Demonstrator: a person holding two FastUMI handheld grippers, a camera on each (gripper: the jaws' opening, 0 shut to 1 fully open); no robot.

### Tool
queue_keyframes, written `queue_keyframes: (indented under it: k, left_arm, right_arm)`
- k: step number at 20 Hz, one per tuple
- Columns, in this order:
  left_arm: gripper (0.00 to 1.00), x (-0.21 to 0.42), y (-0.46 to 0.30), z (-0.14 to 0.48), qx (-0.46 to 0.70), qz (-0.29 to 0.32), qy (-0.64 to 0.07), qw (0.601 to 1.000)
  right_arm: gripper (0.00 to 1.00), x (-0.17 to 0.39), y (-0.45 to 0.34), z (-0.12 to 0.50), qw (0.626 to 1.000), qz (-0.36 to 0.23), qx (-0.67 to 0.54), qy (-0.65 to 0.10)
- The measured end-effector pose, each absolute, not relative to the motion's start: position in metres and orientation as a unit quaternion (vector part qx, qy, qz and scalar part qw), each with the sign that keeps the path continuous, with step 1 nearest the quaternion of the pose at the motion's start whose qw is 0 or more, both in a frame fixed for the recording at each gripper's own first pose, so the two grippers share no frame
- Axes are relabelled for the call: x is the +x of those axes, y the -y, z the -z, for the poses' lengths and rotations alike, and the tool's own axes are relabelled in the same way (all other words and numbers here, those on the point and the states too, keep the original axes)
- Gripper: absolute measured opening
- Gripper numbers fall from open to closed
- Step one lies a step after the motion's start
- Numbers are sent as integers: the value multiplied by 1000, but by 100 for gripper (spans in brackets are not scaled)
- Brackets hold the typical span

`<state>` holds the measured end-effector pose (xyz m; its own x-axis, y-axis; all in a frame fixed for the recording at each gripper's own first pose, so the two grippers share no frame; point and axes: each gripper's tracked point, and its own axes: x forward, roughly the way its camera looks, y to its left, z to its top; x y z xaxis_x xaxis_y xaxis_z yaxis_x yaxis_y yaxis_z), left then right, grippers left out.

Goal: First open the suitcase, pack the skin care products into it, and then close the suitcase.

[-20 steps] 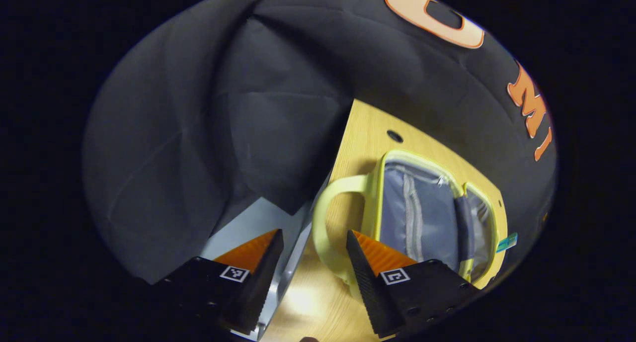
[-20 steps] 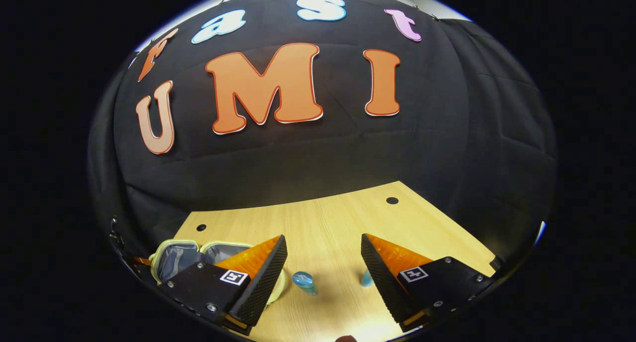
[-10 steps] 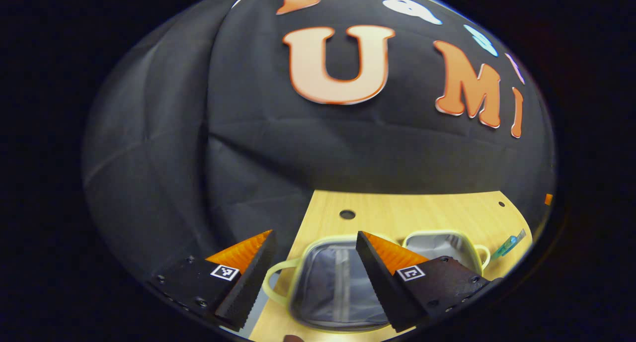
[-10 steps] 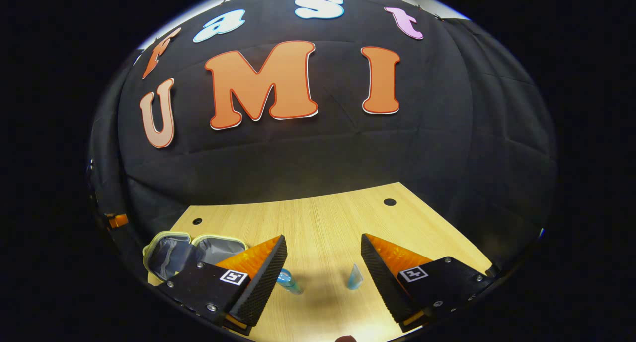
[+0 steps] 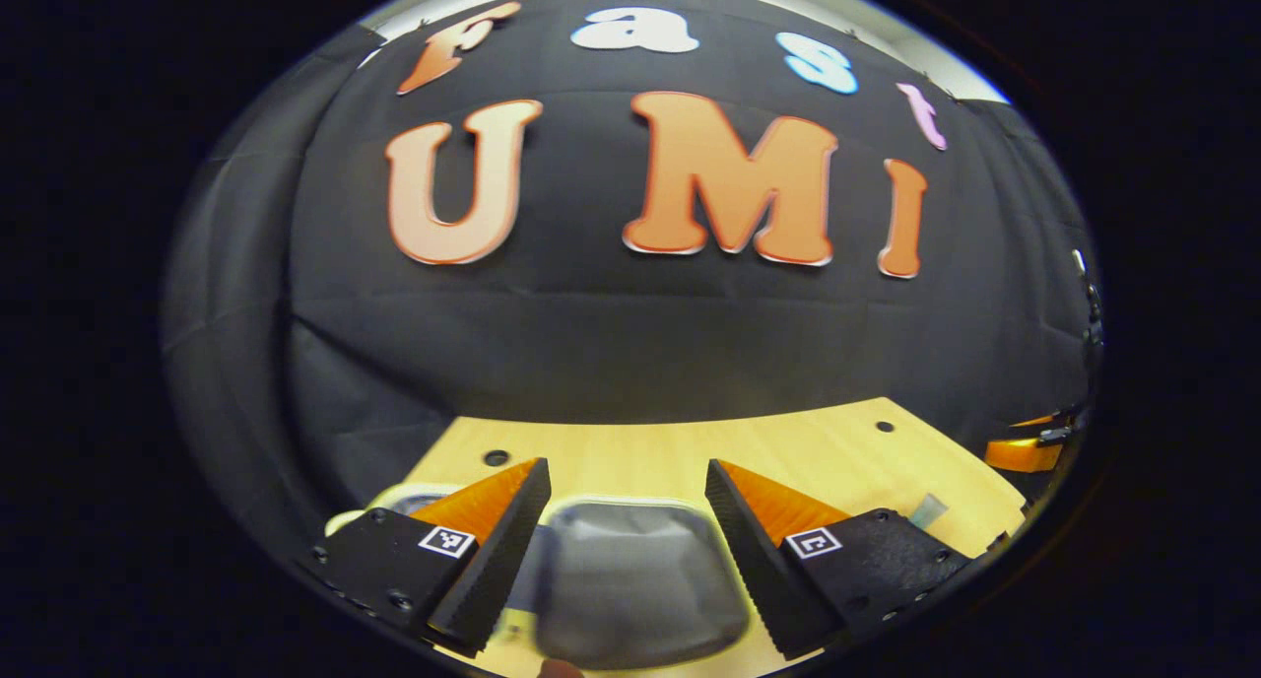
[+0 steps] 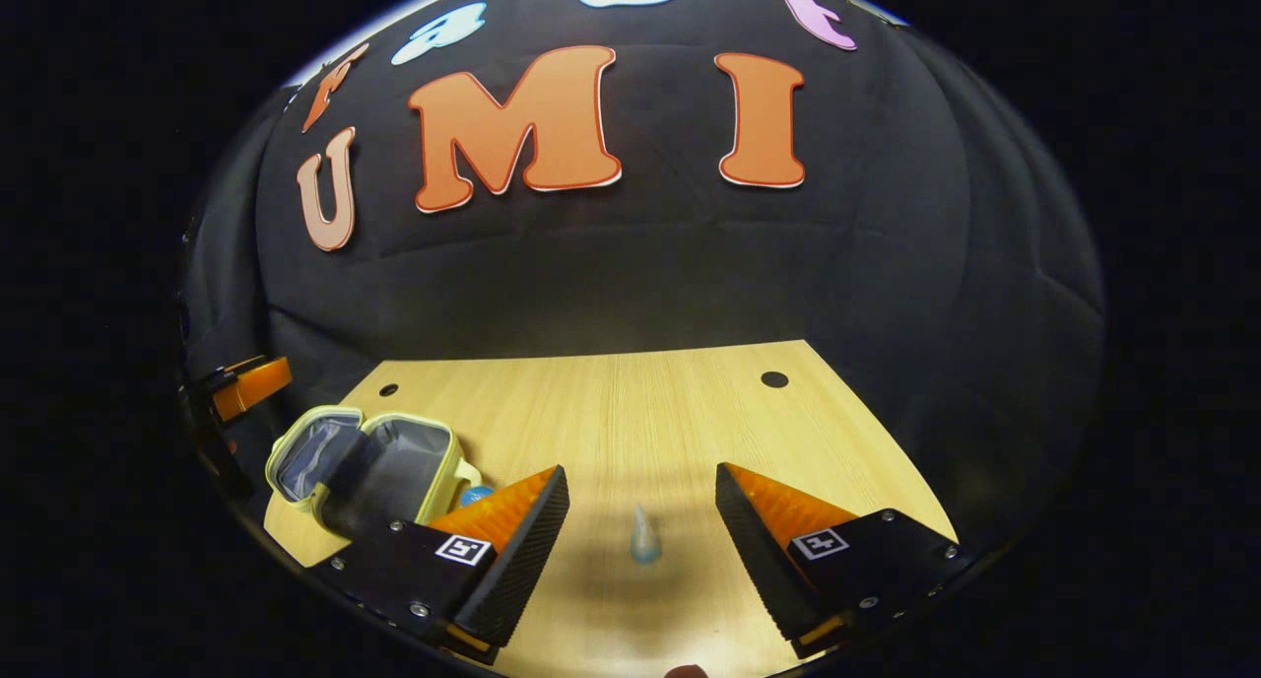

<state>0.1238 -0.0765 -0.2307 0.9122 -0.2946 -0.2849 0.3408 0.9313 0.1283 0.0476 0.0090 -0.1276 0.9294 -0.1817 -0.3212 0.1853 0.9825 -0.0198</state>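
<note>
The small suitcase lies open on the wooden table, pale yellow rim around grey lining, left of my right gripper. That gripper is open, and a small clear bluish tube sits on the table between its fingers, untouched. A blue bottle peeks out beside the suitcase rim. My left gripper hangs open just above one grey-lined half of the suitcase. The tube shows small at the right there.
The black booth wall stands close behind the table. Small round holes mark the table's far corners. The left gripper shows at the far left edge of the right gripper view, beyond the suitcase.
The left gripper has swung from the suitcase's handle side to over its open half. The right gripper has shifted right, so the tube now lies between its fingers.
</note>
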Motion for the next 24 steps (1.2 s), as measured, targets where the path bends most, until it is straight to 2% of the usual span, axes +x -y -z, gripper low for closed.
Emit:
queue_keyframes:
  k: [4,8,12,24]
  left_arm:
    - [98,84,151,293,100,198,-167,961]
    - [98,59,180,338,102,181,-200,957]
    - [98,43,204,375,127,193,-223,947]
    - [99,70,236,467,138,178,-252,941]
  right_arm:
    - [95,42,27,134,980,87,4,-178]
    - [95,38,48,151,978,75,-4,-195]
    - [96,36,53,178,972,62,7,-227]
    - [96,18,83,202,961,79,8,-267]
